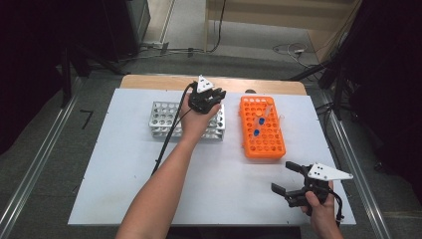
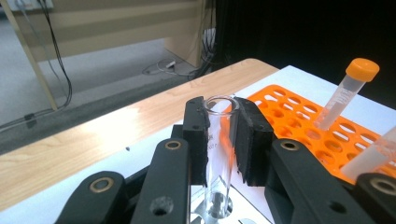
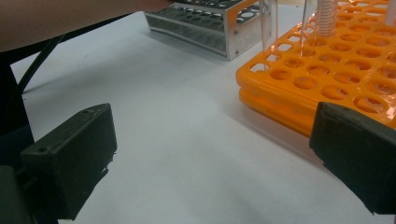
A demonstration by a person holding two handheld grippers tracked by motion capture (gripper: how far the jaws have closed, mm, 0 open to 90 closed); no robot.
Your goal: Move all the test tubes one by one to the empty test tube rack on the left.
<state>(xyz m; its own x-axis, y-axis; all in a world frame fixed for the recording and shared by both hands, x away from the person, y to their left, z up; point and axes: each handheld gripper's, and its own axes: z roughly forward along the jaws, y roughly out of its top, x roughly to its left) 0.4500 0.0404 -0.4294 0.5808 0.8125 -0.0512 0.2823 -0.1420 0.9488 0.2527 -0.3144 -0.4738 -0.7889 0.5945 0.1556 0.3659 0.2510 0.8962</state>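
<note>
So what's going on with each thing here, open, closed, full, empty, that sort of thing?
Left gripper: shut on the glass tube.
Glass tube: uncapped, upright between the jaws, looks empty.
Right gripper: open, holding nothing, over the table.
Orange rack: a few capped tubes in it, most holes empty.
Orange-capped tube: capped, leaning in the orange rack.
Metal rack: visible holes empty.

Across the top of the high view we see grey floor [image 1: 239, 59] with loose cables [image 1: 291, 50] at upper right. A pale wooden cabinet [image 1: 278, 15] fills the top centre-right. Metal rails [image 1: 35, 164] run down both sides, and dark stands [image 1: 74, 59] crowd the upper left.
</note>
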